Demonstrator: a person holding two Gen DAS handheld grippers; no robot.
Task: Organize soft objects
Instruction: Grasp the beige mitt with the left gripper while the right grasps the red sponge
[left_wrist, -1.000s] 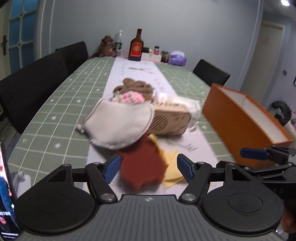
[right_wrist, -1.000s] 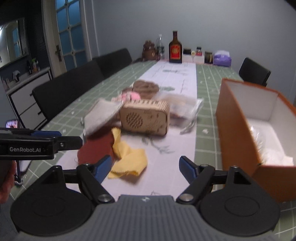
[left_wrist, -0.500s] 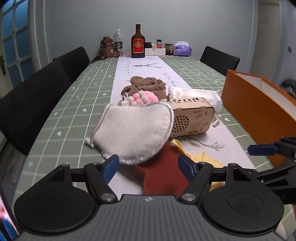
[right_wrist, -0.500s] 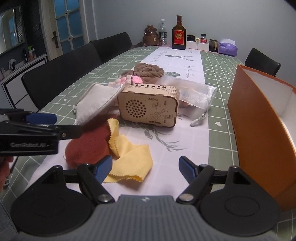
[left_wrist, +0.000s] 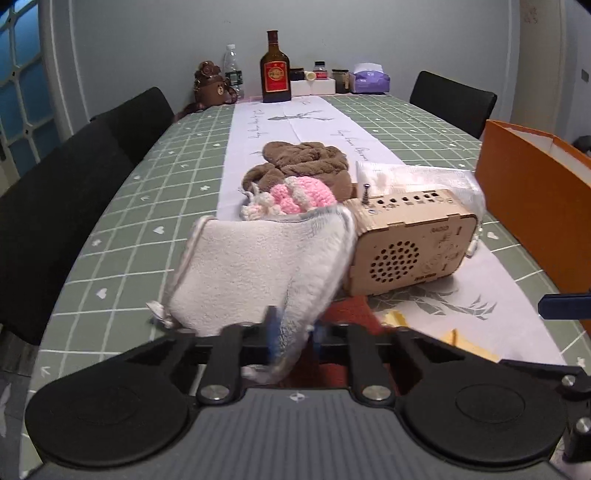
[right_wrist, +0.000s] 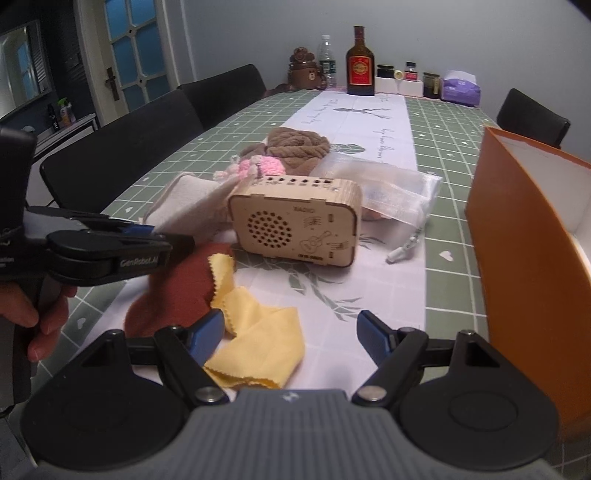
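Note:
My left gripper (left_wrist: 293, 332) is shut on the near edge of a cream fleece cloth (left_wrist: 255, 269), which leans against a wooden radio (left_wrist: 410, 243). The same gripper (right_wrist: 147, 236) shows in the right wrist view, closed on the cloth (right_wrist: 188, 206). A dark red cloth (right_wrist: 177, 291) and a yellow cloth (right_wrist: 258, 339) lie on the runner in front of my right gripper (right_wrist: 290, 336), which is open and empty. A pink knitted item (left_wrist: 295, 195) and a brown plush bundle (left_wrist: 303, 162) lie behind the cream cloth.
An orange box (right_wrist: 532, 258) with a white inside stands at the right. A clear plastic bag (right_wrist: 384, 188) lies behind the radio. A bottle (left_wrist: 275, 70), jars and a tissue box (left_wrist: 369, 77) stand at the far end. Black chairs (left_wrist: 55, 206) line the left side.
My left gripper moved forward and closed on the cream cloth's near edge. The right gripper moved a little closer to the yellow cloth and stayed open.

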